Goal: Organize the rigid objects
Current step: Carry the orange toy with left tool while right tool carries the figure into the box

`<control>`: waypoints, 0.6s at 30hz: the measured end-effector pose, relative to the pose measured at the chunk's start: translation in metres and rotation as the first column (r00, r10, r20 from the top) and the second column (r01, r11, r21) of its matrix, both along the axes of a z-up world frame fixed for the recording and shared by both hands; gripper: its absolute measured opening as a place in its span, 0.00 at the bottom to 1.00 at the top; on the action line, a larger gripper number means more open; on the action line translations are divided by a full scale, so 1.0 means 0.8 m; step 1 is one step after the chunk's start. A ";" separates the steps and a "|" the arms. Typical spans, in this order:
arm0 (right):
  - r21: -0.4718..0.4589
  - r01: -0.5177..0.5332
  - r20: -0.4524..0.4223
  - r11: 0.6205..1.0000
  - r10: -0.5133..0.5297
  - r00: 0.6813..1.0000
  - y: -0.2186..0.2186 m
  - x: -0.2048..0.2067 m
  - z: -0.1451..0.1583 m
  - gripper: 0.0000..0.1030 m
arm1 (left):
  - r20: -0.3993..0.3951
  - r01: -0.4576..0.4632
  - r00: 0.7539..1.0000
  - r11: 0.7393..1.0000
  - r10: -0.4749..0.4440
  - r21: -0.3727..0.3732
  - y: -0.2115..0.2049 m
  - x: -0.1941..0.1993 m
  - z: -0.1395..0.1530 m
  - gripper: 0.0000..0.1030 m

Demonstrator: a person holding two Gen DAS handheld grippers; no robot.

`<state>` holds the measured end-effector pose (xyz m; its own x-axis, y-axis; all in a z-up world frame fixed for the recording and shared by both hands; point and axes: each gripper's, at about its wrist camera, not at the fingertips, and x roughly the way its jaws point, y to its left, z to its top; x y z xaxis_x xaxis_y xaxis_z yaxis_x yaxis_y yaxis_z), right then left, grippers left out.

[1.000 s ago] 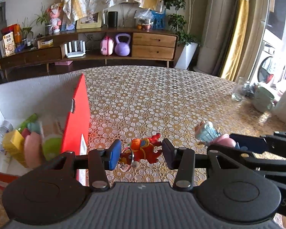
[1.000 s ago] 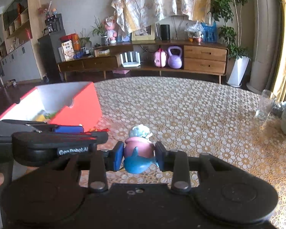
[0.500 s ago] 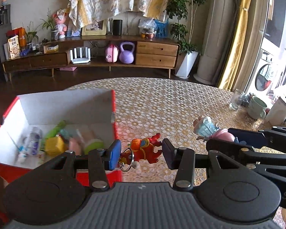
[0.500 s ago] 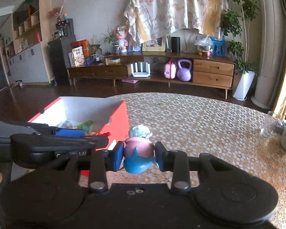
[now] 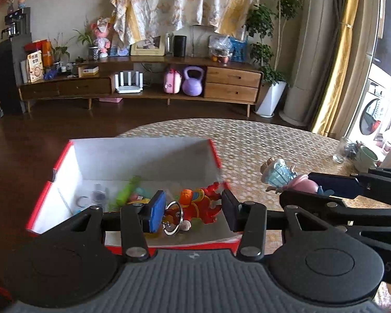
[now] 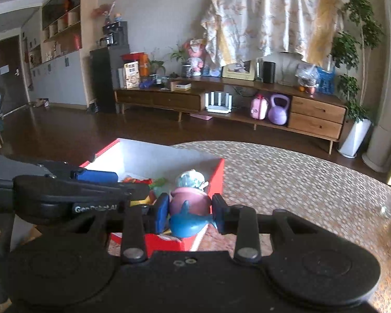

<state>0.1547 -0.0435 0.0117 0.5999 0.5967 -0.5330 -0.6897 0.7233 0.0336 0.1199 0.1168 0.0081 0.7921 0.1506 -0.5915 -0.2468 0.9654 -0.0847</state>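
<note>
The left gripper [image 5: 193, 210] is clamped on a red and orange figure keychain [image 5: 195, 203], its metal ring [image 5: 173, 217] dangling just beside the blue pad, and the whole thing hangs above the open red box [image 5: 138, 156], over the box's near right corner. Inside the box, below and to the left of the keychain, lies a jumble of small things: a green tube-like piece [image 5: 126, 189], a yellow block mostly hidden behind the gripper finger, and some clear bits near the left wall, too blurred to name. Over to the right gripper [image 6: 187, 211]: it is clenched on a toy figure [image 6: 190, 206] with a pink body, a blue dolphin-like base and a pale blue top, held upright just in front of the box's right wall [image 6: 217, 180]. From the left wrist view that same toy [image 5: 284, 176] sits to the right of the box, above the worktop [image 5: 273, 143] with its gold patterned cloth. At the worktop's far right edge, well apart from the box, stand a clear glass [image 5: 345, 152] and a green mug [image 5: 366, 157].
</note>
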 end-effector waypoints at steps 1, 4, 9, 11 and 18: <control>-0.001 -0.005 0.000 1.000 0.005 1.000 0.006 0.000 0.000 0.33 | -0.002 -0.005 1.000 1.000 0.005 0.004 0.007 -0.002 0.001 0.45; -0.005 -0.016 -0.001 1.000 0.016 1.000 0.028 0.002 -0.002 0.33 | -0.008 -0.017 1.000 1.000 0.017 0.017 0.032 -0.006 0.002 0.45; -0.020 -0.025 -0.011 0.999 0.025 1.000 0.059 0.011 -0.011 0.33 | -0.030 -0.031 0.999 0.999 0.032 0.028 0.072 -0.008 -0.003 0.45; -0.034 -0.027 -0.017 0.999 0.027 0.999 0.072 0.017 -0.017 0.33 | -0.045 -0.032 0.998 0.999 0.034 0.035 0.086 -0.005 -0.006 0.45; -0.080 -0.031 -0.044 0.996 0.028 0.999 0.109 0.046 -0.046 0.33 | -0.119 -0.059 0.991 0.998 0.058 -0.004 0.146 0.020 -0.031 0.45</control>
